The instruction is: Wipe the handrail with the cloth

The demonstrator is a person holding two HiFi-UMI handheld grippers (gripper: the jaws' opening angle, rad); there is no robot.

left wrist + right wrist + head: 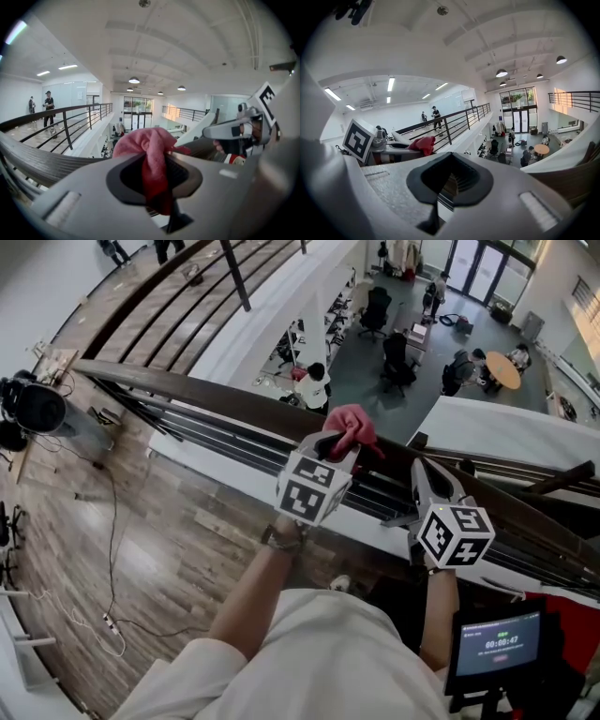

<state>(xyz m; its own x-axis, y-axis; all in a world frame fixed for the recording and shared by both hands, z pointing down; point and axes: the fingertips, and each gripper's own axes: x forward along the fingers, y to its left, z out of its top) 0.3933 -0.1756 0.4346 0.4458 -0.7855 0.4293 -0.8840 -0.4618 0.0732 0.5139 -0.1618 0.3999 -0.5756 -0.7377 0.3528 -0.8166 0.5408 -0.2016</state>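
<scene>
1. Head view: a dark curved handrail (216, 399) edges a balcony with a wooden plank floor (178, 549). A hall lies far below, where one round orange table (503, 369) stands. There are two grippers, each with one marker cube. The left gripper (339, 448) clamps one pink cloth (352, 423), which sits on top of the rail. The right gripper (427, 486) lies over the rail just beside it, its jaws narrow. One small screen (497, 643) shows at the lower right.

2. Left gripper view: the jaws are pinched on the cloth (149, 154), which bunches above them and hangs down through their opening. The handrail (42, 161) sweeps off to the left. Two people (48, 108) stand on the far walkway behind a black railing. Four round lamps (134, 80) hang from the white ceiling.

3. Right gripper view: the jaws meet with nothing between them. To the left is the left gripper (401, 146) holding the cloth (423, 144), with one marker cube (360, 138). Two people (436, 117) are on the walkway, and the round table (541, 149) is below.
</scene>
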